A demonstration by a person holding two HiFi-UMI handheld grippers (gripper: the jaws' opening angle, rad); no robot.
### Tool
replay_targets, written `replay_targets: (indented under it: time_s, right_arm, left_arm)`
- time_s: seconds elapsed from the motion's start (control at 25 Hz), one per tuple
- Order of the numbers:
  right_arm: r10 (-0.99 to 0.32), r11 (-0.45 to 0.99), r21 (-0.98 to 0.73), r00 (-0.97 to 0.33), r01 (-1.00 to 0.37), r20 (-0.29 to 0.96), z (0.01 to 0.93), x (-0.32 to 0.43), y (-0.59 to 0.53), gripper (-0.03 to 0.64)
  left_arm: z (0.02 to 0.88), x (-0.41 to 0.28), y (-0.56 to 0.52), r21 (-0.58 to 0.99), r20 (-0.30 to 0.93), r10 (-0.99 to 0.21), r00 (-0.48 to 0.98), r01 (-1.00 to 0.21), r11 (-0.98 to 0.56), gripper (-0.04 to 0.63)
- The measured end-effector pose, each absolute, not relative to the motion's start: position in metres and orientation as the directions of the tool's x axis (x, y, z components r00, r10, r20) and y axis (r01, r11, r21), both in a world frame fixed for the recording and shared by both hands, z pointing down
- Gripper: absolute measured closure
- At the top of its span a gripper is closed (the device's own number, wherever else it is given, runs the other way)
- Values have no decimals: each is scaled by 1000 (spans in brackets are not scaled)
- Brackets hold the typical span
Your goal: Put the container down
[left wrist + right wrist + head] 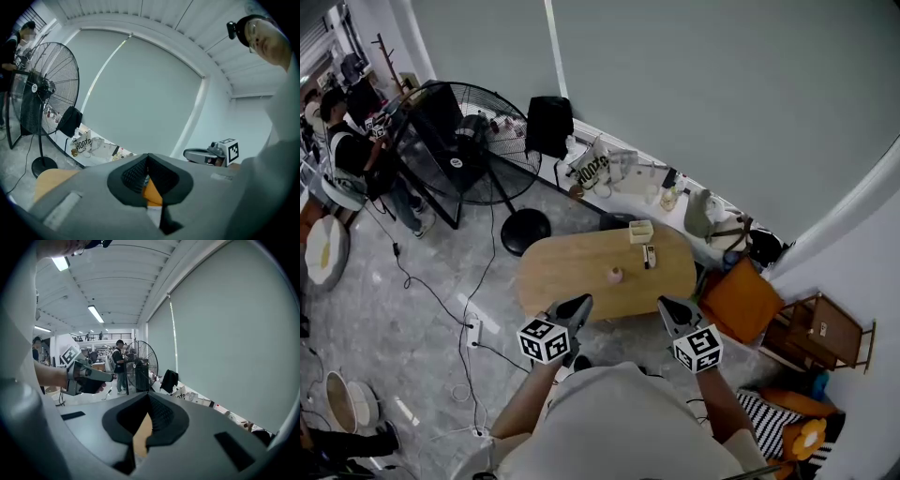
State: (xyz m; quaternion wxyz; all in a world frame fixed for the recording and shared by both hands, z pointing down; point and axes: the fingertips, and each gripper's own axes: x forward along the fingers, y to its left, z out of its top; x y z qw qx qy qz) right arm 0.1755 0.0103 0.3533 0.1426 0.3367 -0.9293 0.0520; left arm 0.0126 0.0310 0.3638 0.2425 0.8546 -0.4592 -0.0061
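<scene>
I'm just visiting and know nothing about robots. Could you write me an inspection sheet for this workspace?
Surface: oval wooden table, mostly bare.
Job's things: small cream container, probably the task's one, stands on the table's far side; nothing holds it.
Clutter: a small pinkish object and a small dark-and-white item on the table.
Grippers: left gripper and right gripper by the table's near edge, fingers shut, nothing between them.
Cables: cords trail across the floor left of the table.
Surroundings: large standing fan, orange chair, cluttered ledge along the wall, a person far left.
</scene>
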Motion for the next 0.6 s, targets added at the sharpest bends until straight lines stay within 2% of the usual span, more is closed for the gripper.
replay_targets:
  time_s: [0.6]
  right_arm:
    - [-617, 765, -10, -736, -644, 279, 352, 186, 10, 614]
  left_arm:
    - [363, 17, 34, 419, 215, -798, 562, -792, -445, 575]
